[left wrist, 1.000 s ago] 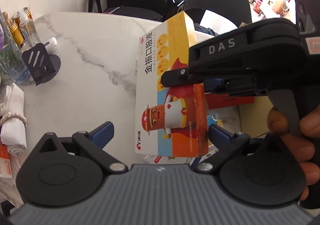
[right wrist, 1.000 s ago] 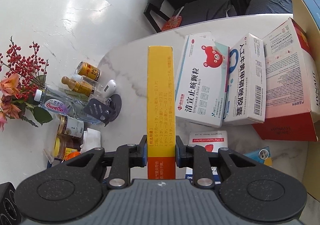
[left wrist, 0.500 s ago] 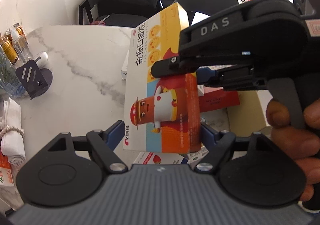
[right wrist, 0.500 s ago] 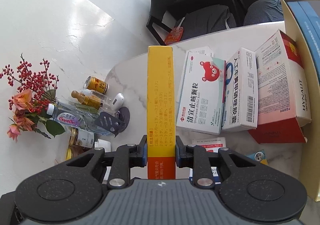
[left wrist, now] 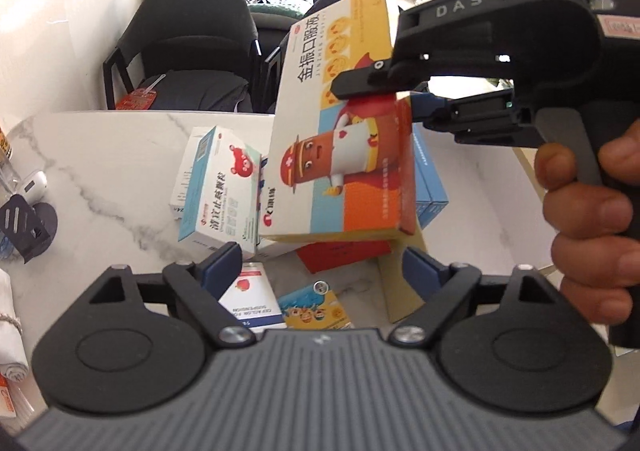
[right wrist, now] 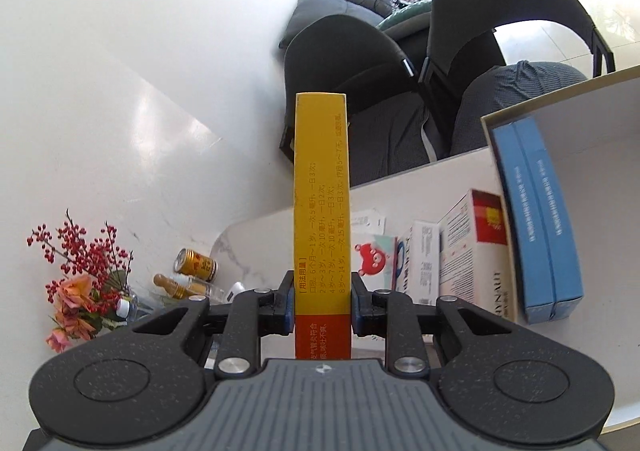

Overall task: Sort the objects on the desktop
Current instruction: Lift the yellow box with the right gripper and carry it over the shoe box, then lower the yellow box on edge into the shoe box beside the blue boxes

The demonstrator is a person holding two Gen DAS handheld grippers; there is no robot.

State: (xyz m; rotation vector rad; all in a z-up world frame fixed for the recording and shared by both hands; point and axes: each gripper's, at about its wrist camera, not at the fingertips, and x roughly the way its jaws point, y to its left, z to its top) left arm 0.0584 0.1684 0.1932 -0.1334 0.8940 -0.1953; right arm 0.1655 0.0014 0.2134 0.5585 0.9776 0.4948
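My right gripper (right wrist: 322, 307) is shut on a tall yellow and orange medicine box (right wrist: 321, 211), held upright in the air above the marble table (left wrist: 100, 163). In the left wrist view the same box (left wrist: 340, 155) shows its cartoon front, clamped near its right edge by the right gripper (left wrist: 394, 97), with a person's hand on the handle. My left gripper (left wrist: 320, 271) stands open below the box with nothing between its fingers. Under it lie a white box with a red bear (left wrist: 216, 191), a small blue and white box (left wrist: 252, 303) and a colourful sachet (left wrist: 312, 307).
An open carton (right wrist: 560, 99) at the right holds two blue boxes (right wrist: 536, 219). Beside it stand a red and white box (right wrist: 472, 243) and the bear box (right wrist: 372, 259). Flowers (right wrist: 76, 283), a gold can (right wrist: 196, 263) and a black stand (left wrist: 22, 227) crowd the left. Black chairs (left wrist: 192, 43) stand behind.
The right gripper has lifted the yellow box higher and tilted it up, moving right toward the open carton. The left gripper stays open beneath it.
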